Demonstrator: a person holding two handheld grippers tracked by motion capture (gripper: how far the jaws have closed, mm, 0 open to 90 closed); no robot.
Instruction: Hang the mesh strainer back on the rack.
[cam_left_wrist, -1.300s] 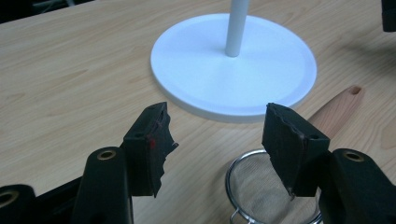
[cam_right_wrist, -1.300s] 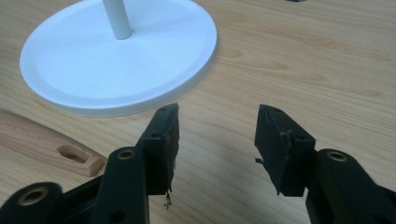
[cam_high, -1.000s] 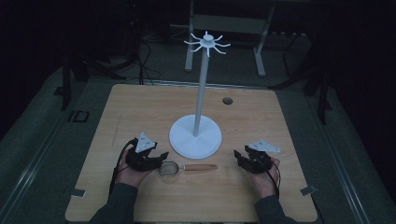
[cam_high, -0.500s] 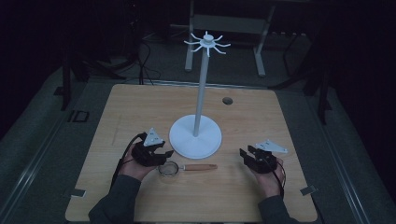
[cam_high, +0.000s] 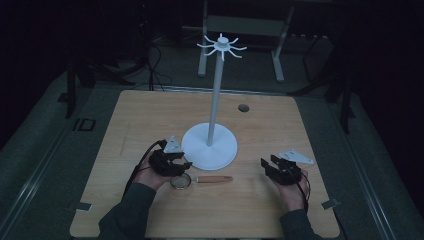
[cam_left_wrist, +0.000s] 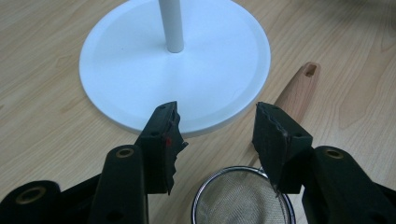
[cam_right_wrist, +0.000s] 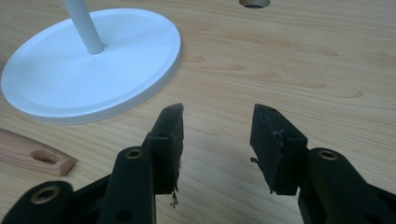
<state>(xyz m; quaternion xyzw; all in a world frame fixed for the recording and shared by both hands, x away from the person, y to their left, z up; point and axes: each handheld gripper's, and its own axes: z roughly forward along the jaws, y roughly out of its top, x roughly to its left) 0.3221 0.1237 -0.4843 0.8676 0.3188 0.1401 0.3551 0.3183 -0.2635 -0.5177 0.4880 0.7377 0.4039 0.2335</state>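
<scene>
Dark room all round, light wood worktop lit in the middle. White stand with a tall pole and hook arms on top sits centre. Small mesh strainer with a wooden handle lies just in front of the stand's base, handle pointing to your right.

Your left gripper hangs right over the strainer's ring, jaws spread wide, nothing held. In the left gripper view the mesh bowl sits low between the jaws, nearer the right one, which overlaps the rim where the handle starts. Your right gripper rests off to the right, well apart from the strainer, jaws parted and empty; its view shows the handle's end with the hanging hole at far left.

Step looks like picking up the strainer. Shift the left jaws toward the neck where ring meets handle, or straddle the rim squarely, then close. Mesh is thin and the rim is round, so an off-centre pinch could tip or skid it into the stand base, which is close.

Against a second ago: left gripper has slid from beside the base to over the strainer ring. Right gripper has barely shifted. Strainer and stand sit as before.
</scene>
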